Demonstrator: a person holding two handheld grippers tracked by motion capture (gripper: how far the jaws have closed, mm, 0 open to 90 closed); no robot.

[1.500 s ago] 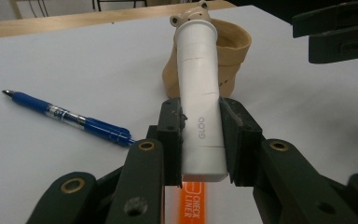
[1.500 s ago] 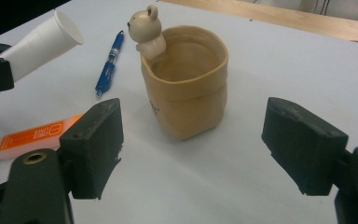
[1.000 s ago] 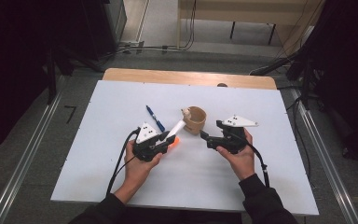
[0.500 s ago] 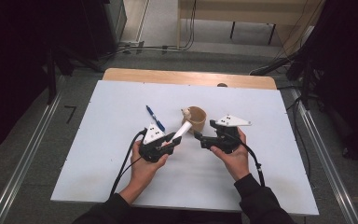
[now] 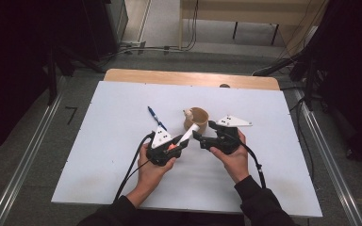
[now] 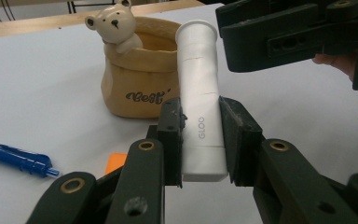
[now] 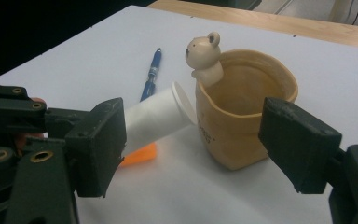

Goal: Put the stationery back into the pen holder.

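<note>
The left gripper (image 6: 200,135) is pinching the white glue stick (image 6: 199,98) mid-body, holding it tilted just beside the bear-trimmed pot (image 7: 242,116) on the desk (image 5: 122,117). The right gripper (image 7: 191,144) is standing spread, its jaws having just been closing slightly, with nothing pressed between them. By my judgement the stick is lifted, but dropping it into the pot is remaining, and the blue pen (image 5: 155,117) is lying untouched.
</note>
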